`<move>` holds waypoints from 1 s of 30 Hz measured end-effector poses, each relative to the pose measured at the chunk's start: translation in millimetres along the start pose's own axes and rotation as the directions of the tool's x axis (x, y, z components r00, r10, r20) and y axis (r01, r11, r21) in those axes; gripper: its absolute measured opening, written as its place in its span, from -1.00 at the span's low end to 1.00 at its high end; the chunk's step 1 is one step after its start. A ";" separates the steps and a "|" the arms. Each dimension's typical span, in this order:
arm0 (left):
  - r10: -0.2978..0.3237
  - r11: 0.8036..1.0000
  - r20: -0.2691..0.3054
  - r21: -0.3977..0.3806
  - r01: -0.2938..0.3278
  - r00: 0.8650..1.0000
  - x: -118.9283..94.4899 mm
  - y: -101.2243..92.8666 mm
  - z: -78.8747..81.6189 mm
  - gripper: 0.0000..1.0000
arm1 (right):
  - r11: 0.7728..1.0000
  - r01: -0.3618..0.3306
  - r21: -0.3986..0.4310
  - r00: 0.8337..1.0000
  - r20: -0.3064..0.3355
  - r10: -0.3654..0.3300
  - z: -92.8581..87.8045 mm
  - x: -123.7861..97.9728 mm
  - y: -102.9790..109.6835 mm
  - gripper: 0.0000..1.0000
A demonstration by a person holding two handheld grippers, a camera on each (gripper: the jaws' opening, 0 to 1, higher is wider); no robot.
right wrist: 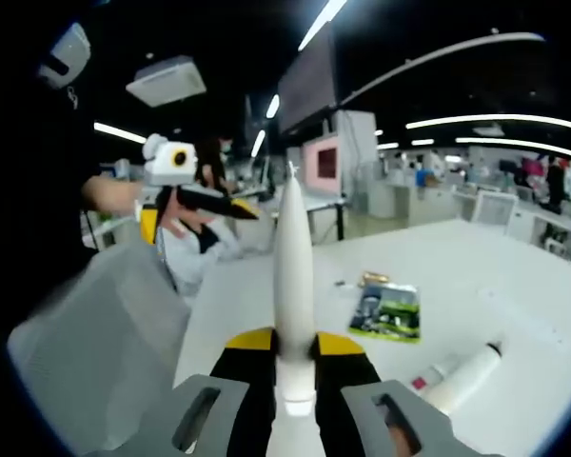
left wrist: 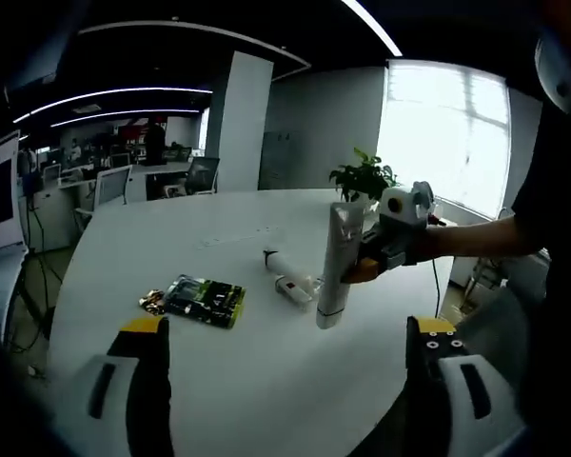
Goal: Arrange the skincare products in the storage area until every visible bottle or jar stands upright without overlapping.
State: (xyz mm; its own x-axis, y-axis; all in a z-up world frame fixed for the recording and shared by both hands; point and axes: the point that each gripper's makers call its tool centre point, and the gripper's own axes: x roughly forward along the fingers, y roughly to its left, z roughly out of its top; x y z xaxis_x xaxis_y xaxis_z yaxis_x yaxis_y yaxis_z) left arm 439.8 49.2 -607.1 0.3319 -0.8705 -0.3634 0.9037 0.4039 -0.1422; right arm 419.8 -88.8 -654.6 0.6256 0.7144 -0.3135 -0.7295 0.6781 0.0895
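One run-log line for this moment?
right gripper: shut on white tube, held upright | left gripper: open, idle | second tube: lying on table

You see a smooth, matt white table (left wrist: pixel 266 381) under a glossy green packet (left wrist: pixel 206 299). The white tube (right wrist: pixel 293 286) looks like smooth, softly sheened plastic, as does the lying bottle (right wrist: pixel 462 374). Your gripper shells look like matt grey plastic.
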 end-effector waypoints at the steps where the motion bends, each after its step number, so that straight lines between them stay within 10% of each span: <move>1: 0.005 1.000 -0.002 -0.003 -0.005 1.000 -0.3 1.7 -0.6 0.98 | 1.000 0.000 -0.003 1.000 0.000 0.000 -1.3 1.0 -1.6 -0.90; 30: 0.085 0.996 -0.045 -0.032 -0.086 0.995 1.3 19.3 -25.6 0.98 | 0.998 0.003 -0.060 1.000 0.009 -0.002 -35.8 15.3 -43.7 -0.89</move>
State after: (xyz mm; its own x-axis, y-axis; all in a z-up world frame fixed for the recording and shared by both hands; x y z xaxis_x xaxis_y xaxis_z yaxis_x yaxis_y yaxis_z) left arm 450.8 63.1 -633.8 0.3948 -0.8195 -0.4153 0.8627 0.4862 -0.1393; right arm 451.3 -113.7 -697.3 0.6297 0.7143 -0.3055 -0.7429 0.6686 0.0319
